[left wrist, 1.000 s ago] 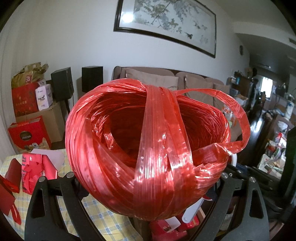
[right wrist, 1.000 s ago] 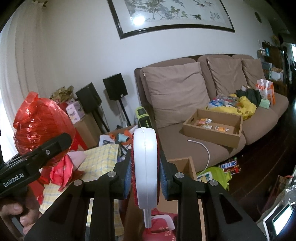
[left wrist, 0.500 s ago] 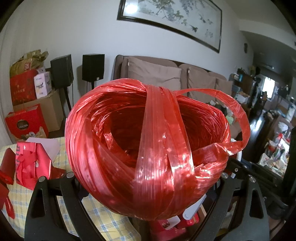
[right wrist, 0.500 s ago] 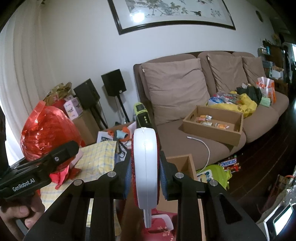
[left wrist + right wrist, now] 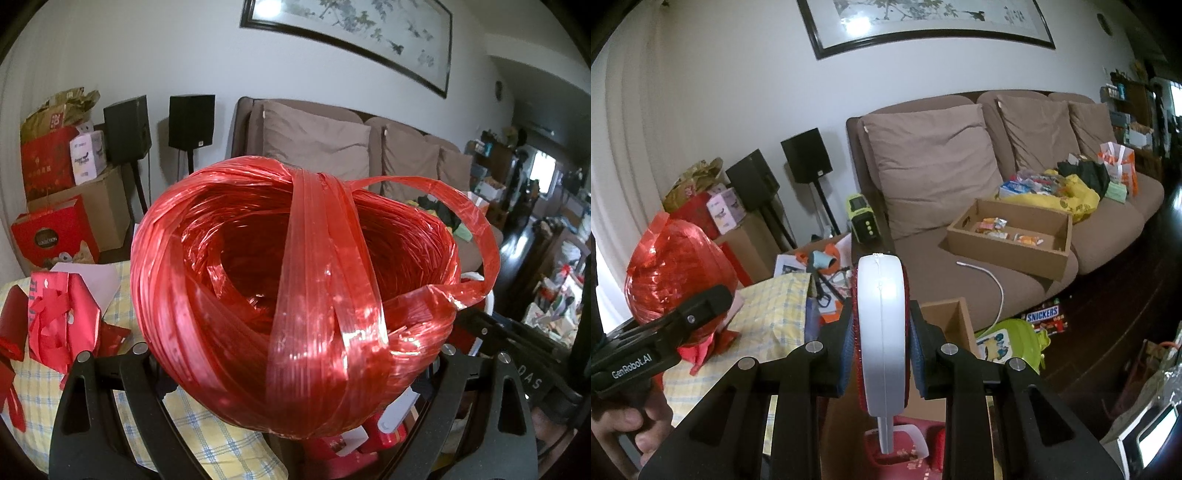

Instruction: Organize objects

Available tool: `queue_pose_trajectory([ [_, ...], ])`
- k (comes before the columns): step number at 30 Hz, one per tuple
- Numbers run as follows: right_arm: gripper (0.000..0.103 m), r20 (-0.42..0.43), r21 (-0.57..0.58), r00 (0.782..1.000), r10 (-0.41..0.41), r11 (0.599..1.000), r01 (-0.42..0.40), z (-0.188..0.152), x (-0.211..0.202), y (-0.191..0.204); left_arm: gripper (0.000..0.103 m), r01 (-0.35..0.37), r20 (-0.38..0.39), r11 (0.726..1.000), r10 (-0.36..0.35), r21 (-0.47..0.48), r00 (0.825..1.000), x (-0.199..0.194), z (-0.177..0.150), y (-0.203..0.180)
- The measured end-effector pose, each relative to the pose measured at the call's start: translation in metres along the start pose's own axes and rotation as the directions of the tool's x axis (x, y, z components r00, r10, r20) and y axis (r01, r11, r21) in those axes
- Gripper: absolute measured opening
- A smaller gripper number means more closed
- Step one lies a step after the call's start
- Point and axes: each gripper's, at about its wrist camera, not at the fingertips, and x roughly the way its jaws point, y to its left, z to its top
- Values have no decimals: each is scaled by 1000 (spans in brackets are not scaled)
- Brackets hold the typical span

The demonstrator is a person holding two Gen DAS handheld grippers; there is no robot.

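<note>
Left gripper (image 5: 295, 387) clenching red twine ball (image 5: 291, 295), right gripper (image 5: 881, 354) clenching white disc (image 5: 881, 332); both are awaiting placement, worktop (image 5: 768, 306) clutter remaining

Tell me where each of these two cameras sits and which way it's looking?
Left wrist: on the left gripper, looking along its fingers past the held red twine ball toward the sofa; only the black fingers show.
Right wrist: on the right gripper, which clamps a white round object, facing the sofa; a hand holds the left gripper at left.
Shared: twine ball, sofa, speakers, yellow checked cloth.
</note>
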Motion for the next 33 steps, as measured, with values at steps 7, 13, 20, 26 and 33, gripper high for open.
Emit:
queue_pose_trajectory([
  [7,25,-22,7,1000,-11,1000,12,-2,8,-8,93,-3,-15,1000,3,1,1000,6,-3,-1],
  [13,25,-24,17,999,-24,1000,24,-2,10,-16,93,-11,-12,1000,10,-10,1000,6,0,4],
  [20,25,-42,41,998,-44,998,45,-5,17,-29,93,-33,-3,999,33,-31,999,6,6,18],
  [26,25,-44,57,997,-60,996,63,-6,18,-38,93,-43,-5,999,43,-26,999,9,9,27],
  [33,25,-51,54,997,-63,996,65,-8,21,-37,93,-36,-20,999,35,-24,999,17,5,25],
])
